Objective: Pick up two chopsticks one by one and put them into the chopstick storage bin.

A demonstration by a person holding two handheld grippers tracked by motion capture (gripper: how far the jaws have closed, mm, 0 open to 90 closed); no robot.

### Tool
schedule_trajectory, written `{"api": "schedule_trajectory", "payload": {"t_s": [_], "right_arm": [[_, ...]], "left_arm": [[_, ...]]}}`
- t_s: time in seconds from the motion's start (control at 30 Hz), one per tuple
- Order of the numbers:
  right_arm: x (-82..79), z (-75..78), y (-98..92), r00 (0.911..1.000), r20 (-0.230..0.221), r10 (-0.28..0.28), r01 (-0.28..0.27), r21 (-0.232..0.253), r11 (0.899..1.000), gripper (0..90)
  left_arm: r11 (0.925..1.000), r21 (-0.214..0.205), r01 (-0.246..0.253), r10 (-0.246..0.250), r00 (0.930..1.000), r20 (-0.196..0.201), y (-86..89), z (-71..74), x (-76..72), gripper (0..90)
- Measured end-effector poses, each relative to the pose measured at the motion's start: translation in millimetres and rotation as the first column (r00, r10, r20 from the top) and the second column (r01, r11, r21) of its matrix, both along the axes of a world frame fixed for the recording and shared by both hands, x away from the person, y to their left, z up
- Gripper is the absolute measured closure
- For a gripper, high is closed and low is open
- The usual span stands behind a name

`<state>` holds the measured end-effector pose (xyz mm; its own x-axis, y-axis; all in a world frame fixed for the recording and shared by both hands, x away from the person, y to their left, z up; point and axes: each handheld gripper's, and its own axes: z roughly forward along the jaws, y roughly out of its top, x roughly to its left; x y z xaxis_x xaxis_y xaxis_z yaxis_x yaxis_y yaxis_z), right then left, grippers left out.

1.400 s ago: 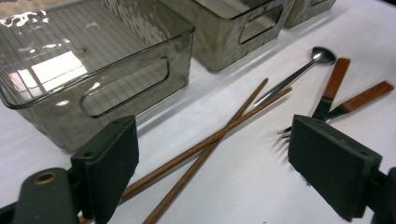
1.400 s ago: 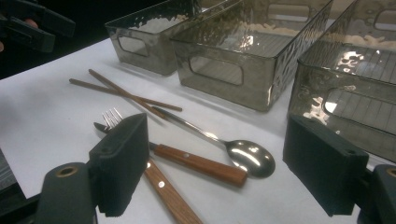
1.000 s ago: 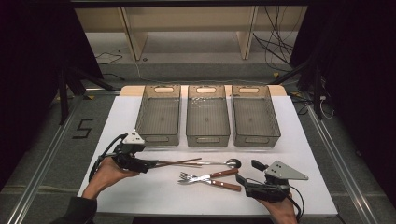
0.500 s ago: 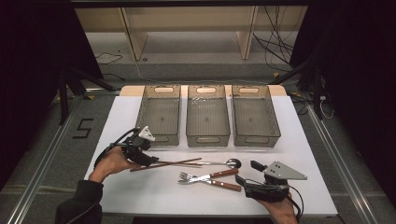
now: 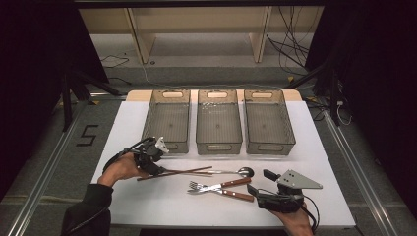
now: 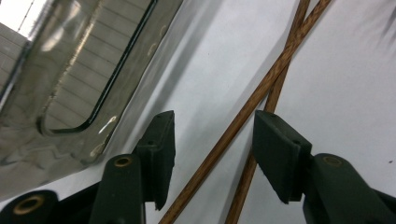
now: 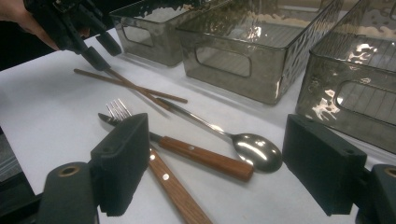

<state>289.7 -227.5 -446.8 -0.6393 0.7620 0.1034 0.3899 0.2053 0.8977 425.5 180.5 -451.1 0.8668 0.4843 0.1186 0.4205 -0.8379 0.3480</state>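
Left hand-held gripper: left hand-held gripper (image 6: 212, 154) has come down and forward onto the bench since a second ago, and its jaws have just been closing; they now stand half-closed astride the chopsticks, the pads not yet pressing.
Chopsticks: two brown chopsticks (image 6: 261, 88) lie crossed on the white bench (image 5: 147, 206), just in front of the left bin, both passing between the jaws.
Meaning: judged from this, the grasp is about to land; the crossed sticks may shift as the pads meet them.
Right hand-held gripper: right hand-held gripper (image 7: 215, 158) rests released, jaws wide, unmoved, near the fork (image 5: 216, 186), knife (image 5: 231, 194) and spoon (image 5: 236, 172).
Bins: three clear bins (image 5: 219, 123) stand behind, nothing in them.
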Motion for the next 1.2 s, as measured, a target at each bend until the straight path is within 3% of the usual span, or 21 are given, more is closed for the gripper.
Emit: {"api": "schedule_trajectory", "payload": {"t_s": [0.17, 0.53, 0.83, 1.2], "right_arm": [[0.4, -0.2, 0.1, 1.0000, -0.003, 0.003, -0.003, -0.001, 1.000, 24.3], [1.2, -1.0, 0.3, 1.0000, -0.005, 0.002, -0.002, -0.004, 1.000, 24.6], [1.4, -1.2, 0.4, 1.0000, -0.008, 0.005, -0.005, -0.004, 1.000, 24.7], [1.6, -1.6, 1.1, 0.9999, -0.011, 0.007, -0.007, -0.009, 1.000, 24.9]], "left_arm": [[0.9992, 0.024, 0.032, -0.031, 0.9991, -0.030, 0.5, -4.4, 4.3, 54.1], [0.9957, 0.034, 0.086, -0.083, 0.9920, -0.096, -5.4, -11.7, 10.3, 63.7], [0.9914, 0.017, 0.130, -0.128, 0.9868, -0.100, -5.6, -12.3, 8.3, 73.2], [0.9744, 0.044, 0.221, -0.217, 0.9732, -0.076, -7.1, -11.7, 5.4, 80.2]]}}
